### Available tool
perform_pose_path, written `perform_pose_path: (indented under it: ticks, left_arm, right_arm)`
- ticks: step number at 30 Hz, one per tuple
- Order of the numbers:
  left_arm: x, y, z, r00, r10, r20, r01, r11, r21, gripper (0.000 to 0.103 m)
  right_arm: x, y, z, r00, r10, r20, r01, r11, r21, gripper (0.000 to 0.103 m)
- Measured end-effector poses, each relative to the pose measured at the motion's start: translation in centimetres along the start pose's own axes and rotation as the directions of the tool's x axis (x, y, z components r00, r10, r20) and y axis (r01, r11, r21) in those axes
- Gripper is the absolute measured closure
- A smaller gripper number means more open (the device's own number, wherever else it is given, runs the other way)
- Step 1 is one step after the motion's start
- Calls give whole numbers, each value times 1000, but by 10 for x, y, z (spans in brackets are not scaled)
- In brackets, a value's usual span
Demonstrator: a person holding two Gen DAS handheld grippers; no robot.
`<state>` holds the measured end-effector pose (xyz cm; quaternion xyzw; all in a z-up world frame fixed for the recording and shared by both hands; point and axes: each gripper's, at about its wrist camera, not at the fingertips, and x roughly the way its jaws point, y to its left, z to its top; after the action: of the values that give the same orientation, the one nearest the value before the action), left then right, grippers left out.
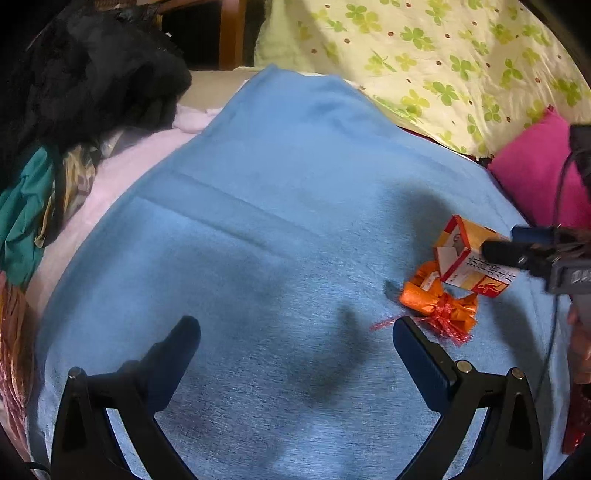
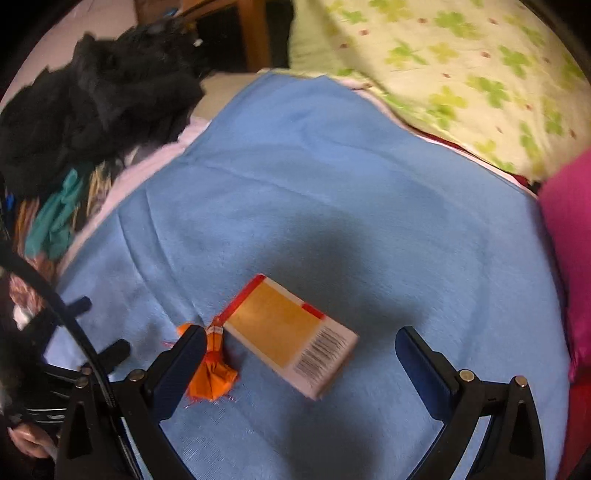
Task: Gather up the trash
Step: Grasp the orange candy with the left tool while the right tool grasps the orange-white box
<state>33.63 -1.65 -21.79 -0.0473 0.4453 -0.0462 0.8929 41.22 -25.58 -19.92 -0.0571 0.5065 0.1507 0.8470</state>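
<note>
A small yellow, red and white carton (image 1: 466, 258) lies on the blue blanket (image 1: 258, 221), with a crumpled orange foil wrapper (image 1: 428, 301) with red tinsel touching it. My left gripper (image 1: 295, 332) is open and empty, and the wrapper is just beyond its right fingertip. In the right wrist view the carton (image 2: 291, 332) lies barcode side up between the fingers of my open right gripper (image 2: 301, 341), not pinched. The wrapper (image 2: 214, 380) sits against its left finger. From the left wrist view the right gripper (image 1: 502, 242) reaches in over the carton. The left gripper (image 2: 101, 325) shows at the left edge.
A heap of black clothing (image 1: 92, 74) and teal and patterned fabric (image 1: 22, 206) lies at the left. A clover-print quilt (image 1: 461, 66) and a magenta cushion (image 1: 532, 173) border the blanket at the back right. A wooden chair leg (image 1: 231, 33) stands behind.
</note>
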Motion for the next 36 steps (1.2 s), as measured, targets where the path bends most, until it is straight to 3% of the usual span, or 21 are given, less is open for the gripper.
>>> perform_pose_path:
  ticks: [3,4,5,6,8,13,18,22,28,31,32,36]
  left_arm:
    - [2,4,-1,1000,-2,-5,2,1000,-8,0]
    - [2,4,-1,1000,1,-5,-1,1000,-9,0]
    - [3,4,-1,1000,0,-5,0,1000,-10,0]
    - [3,4,-2,1000,-7,-8,6,1000,-12,0]
    - [4,2,-3,1000,-19,-8,18,1000,-7,0]
    - [-5,-11,-4,995,-96,41,95,995,19,0]
    - [-7,-27,1,975,-218,45,216,976,37,0]
    - [4,-46,7,964,-266,31,263,962,68,0]
    - [42,-82,7,966,-245,-80,253,960,121,1]
    - [55,-91,7,971,-208,-114,223,965,139,10]
    - [55,-94,7,973,-205,-106,220,964,152,28]
    - [50,-99,4,972,-214,-93,228,955,188,30]
  right_arm:
    - [26,-2,1,997,44,-67,-43,999,12,5]
    - [31,-2,-2,995,59,-77,-57,998,17,10]
    - [36,-2,-7,993,68,-92,-66,997,27,26]
    - [40,-2,-10,991,75,-108,-70,997,44,34]
    - [38,-4,-18,993,78,-88,-71,994,79,36]
    - [5,-15,-48,997,77,28,-81,972,222,40]
    - [-43,-24,-89,993,-65,97,30,945,327,40]
    - [-84,-22,-124,974,-189,128,123,907,403,40]
    - [-118,-3,-162,943,-283,173,174,867,468,40]
    - [-121,-10,-171,953,-240,184,112,846,522,40]
    - [-121,-11,-172,953,-238,187,108,845,524,40]
    - [-114,-18,-174,960,-210,183,83,842,532,40]
